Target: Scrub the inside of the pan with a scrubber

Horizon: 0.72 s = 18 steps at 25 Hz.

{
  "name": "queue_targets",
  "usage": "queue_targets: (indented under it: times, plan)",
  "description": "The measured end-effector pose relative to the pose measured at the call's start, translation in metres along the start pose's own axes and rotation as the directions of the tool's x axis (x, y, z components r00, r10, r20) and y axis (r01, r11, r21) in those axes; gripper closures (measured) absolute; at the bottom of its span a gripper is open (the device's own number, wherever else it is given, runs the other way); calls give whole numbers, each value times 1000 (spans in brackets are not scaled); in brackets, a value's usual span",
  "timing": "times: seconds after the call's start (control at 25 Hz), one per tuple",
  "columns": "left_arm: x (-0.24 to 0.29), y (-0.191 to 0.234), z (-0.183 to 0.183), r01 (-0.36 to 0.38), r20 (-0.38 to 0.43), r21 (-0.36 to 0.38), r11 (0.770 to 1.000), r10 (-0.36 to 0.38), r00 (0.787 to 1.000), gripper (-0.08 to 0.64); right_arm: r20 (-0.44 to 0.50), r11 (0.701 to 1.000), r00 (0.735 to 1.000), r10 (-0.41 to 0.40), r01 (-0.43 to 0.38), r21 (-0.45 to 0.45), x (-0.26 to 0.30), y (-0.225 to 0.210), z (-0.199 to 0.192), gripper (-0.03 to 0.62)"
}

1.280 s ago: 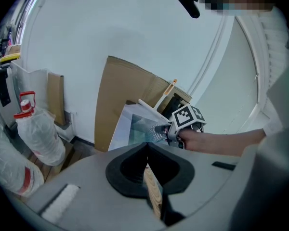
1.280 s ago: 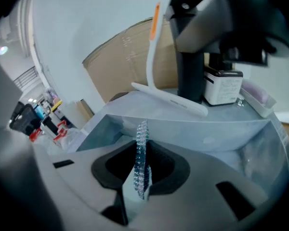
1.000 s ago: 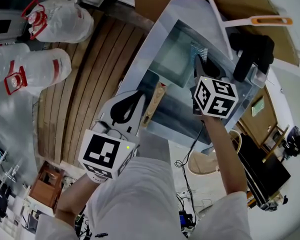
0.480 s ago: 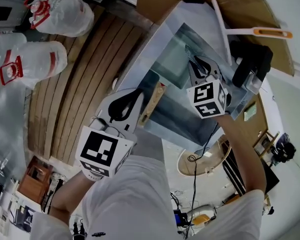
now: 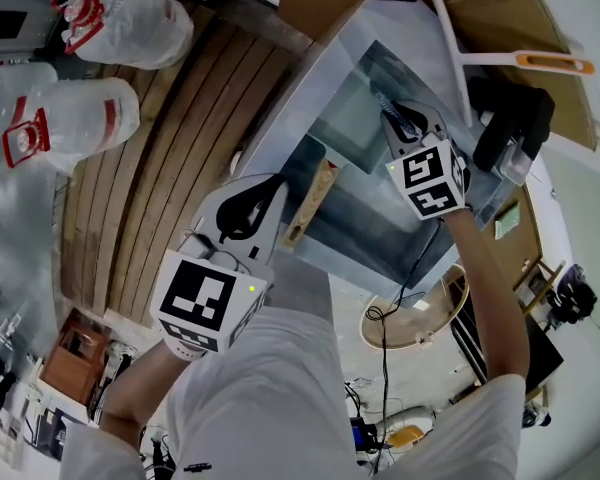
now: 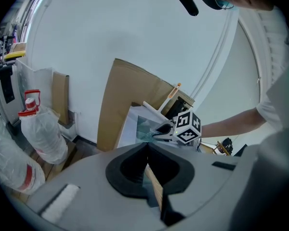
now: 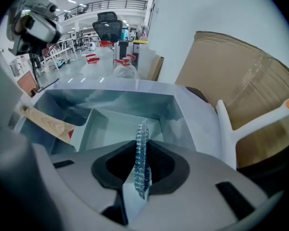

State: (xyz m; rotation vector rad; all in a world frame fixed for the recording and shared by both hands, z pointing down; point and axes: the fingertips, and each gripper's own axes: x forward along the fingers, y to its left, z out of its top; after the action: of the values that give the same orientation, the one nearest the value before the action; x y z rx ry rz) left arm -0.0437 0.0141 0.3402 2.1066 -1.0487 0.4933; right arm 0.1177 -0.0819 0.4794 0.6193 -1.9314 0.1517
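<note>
1. The sink (image 5: 285, 103) holds the pan (image 5: 355, 123), which lies at its near-left part with its wooden handle (image 5: 312, 200) sticking out toward the person.
2. The left gripper (image 5: 278, 186) is closed tight on that handle. To scrub well it should keep the pan pinned flat so it cannot slide or tip under pressure.
3. The right gripper (image 5: 388, 108) is clamped on the scrubber (image 7: 141, 153), a thin glittery blue pad standing edge-up between its jaws, and points down over the pan's inside.
4. I cannot tell whether the pad touches the pan floor. My judgement is that it should be pressed down flat, not on its edge, and worked in short overlapping strokes into the corners and along the walls.
5. Against half a second ago, the right gripper's marker cube sits a little farther along the sink, so the arm seems to have reached slightly deeper.
6. The left gripper and the handle lie as they did then.
</note>
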Motion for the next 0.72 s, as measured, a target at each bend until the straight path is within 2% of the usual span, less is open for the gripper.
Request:
queue_targets:
  times: [0.16,0.28,0.48,0.72]
  plan:
    - [1,-4,3,6,-1,8,1000,-6,1000,555,-42,998,999,32,-30,53,6,4,-9,531]
    - [-1,-4,4,5,0,13,1000,-5,1000,554,-52,988,996,79,-71,137,10,12,-13,531]
    - [-7,-4,4,0,1,18,1000,0,1000,554,-31,949,988,153,-138,284,0,27,-12,531]
    - [-13,-9,9,6,9,27,1000,-6,1000,555,-17,899,964,265,-241,365,-15,60,-6,531]
